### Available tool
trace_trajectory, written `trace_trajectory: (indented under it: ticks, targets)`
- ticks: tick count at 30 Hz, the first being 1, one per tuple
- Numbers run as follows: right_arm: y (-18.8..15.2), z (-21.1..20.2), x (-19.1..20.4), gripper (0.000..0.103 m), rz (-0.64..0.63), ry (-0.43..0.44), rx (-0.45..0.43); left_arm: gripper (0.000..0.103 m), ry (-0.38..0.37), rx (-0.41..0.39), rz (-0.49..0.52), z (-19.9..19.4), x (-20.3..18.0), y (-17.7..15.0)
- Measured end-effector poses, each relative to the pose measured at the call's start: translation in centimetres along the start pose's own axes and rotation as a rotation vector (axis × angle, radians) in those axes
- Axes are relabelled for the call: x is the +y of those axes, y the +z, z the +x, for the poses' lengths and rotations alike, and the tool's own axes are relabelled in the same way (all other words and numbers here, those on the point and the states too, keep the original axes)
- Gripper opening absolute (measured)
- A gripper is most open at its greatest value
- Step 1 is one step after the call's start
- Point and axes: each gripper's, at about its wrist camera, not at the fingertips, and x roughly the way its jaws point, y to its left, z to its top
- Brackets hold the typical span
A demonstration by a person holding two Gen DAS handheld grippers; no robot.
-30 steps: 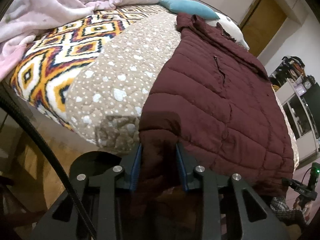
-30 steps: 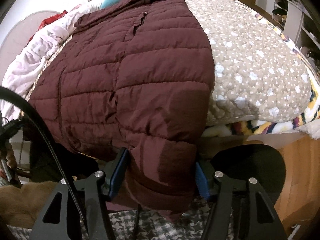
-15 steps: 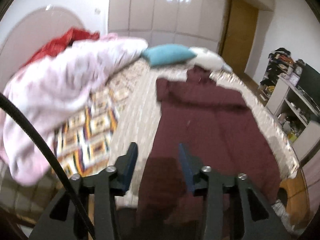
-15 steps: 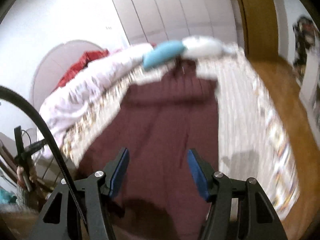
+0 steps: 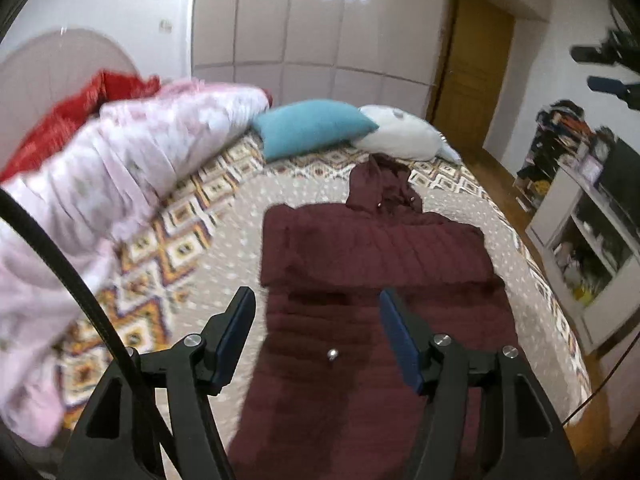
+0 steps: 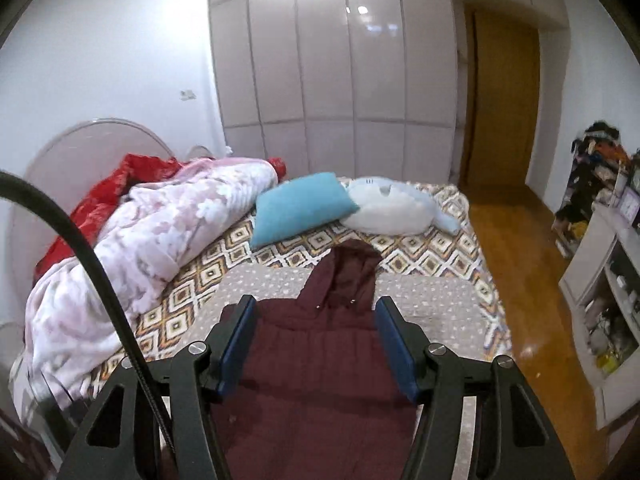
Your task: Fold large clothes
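Your left gripper (image 5: 316, 336) spread, nothing between its fingers, low centre above the maroon jacket (image 5: 372, 280) on the bed (image 5: 224, 248), fold line visible only here, your right gripper (image 6: 314, 344) spread likewise, framing the hood (image 6: 348, 272), teal pillow (image 6: 298, 208) beyond, wardrobe (image 6: 332, 68) farthest.

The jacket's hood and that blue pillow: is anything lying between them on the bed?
Nothing; only patterned bedspread shows between the jacket hood and the blue pillow, clearest in the right wrist view.
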Motion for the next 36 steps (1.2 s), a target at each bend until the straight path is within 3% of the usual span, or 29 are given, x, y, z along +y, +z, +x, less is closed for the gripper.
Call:
trace_trajectory:
  ticks: [8, 13, 15, 17, 18, 23, 30, 31, 33, 34, 36]
  targets:
    - [0.5, 23.4, -0.5, 0.065, 0.076, -0.053, 0.201, 0.064, 0.147, 0.094, -0.024, 17.5, 0.2, -4.4]
    - [-1.5, 38.2, -1.6, 0.065, 0.126, -0.084, 0.288, 0.064, 0.177, 0.181, -0.076, 24.3, 2.0, -7.1]
    - [-2.1, 42.8, -1.8, 0.065, 0.13, -0.104, 0.299, 0.066, 0.177, 0.162, -0.064, 25.1, 2.2, -7.9]
    - [-2.4, 46.9, -1.8, 0.065, 0.132, -0.118, 0.296, 0.082, 0.155, 0.116, -0.041, 25.0, 1.8, -8.3]
    - [-2.5, 48.8, -2.0, 0.065, 0.133, -0.13, 0.294, 0.084, 0.144, 0.111, -0.026, 25.3, 1.6, -8.6]
    - [-2.2, 55.7, -3.2, 0.065, 0.175, -0.179, 0.278, 0.087, 0.121, 0.102, -0.026, 25.3, 1.6, -8.8]
    - [-1.2, 61.0, -4.0, 0.065, 0.169, -0.215, 0.274, 0.087, 0.1, 0.091, -0.043, 25.2, 2.0, -8.9]
    - [-0.9, 61.5, -4.0, 0.059, 0.159, -0.226, 0.27, 0.087, 0.099, 0.091, -0.043, 25.2, 2.0, -8.8]
    - [-0.6, 62.0, -4.1, 0.035, 0.153, -0.232, 0.274, 0.088, 0.097, 0.092, -0.043, 25.3, 2.0, -8.8]
    - [-0.5, 62.3, -4.3, 0.01, 0.163, -0.224, 0.29, 0.088, 0.095, 0.094, -0.043, 25.3, 2.0, -8.8]
    - [-0.5, 62.0, -4.7, 0.007, 0.185, -0.218, 0.29, 0.089, 0.091, 0.095, -0.046, 25.4, 2.1, -8.9]
